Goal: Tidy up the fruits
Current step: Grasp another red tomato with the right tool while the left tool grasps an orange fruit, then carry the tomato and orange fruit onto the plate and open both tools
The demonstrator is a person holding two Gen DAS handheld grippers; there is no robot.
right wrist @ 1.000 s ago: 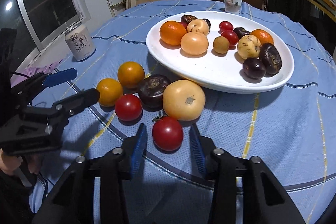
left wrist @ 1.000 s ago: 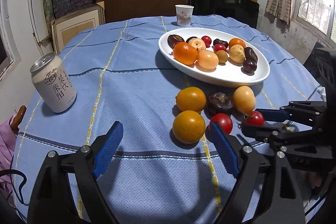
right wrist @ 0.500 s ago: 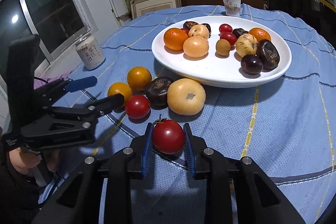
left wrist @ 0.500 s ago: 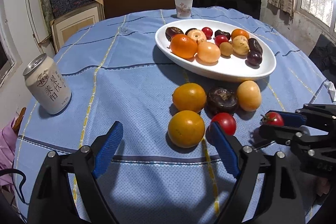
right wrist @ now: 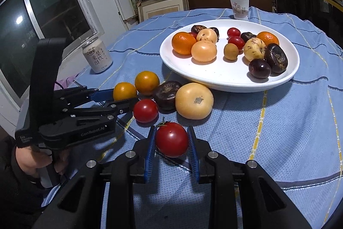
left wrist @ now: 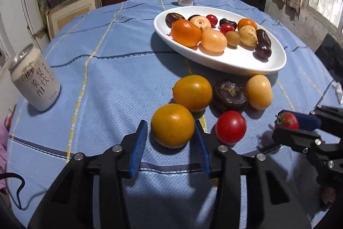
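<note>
Right gripper [right wrist: 171,140]: my pads pinch the stemmed red tomato [right wrist: 171,139] just above the blue cloth [right wrist: 289,132].
Left gripper [left wrist: 172,128]: my fingers bracket the nearest orange [left wrist: 172,125]; contact unclear.
Ahead: white oval plate [right wrist: 225,81] of fruit.

Your left gripper [left wrist: 171,136] brackets the near orange [left wrist: 172,125], pads beside it; your right gripper [left wrist: 294,125] pinches a stemmed tomato [left wrist: 286,120].
</note>
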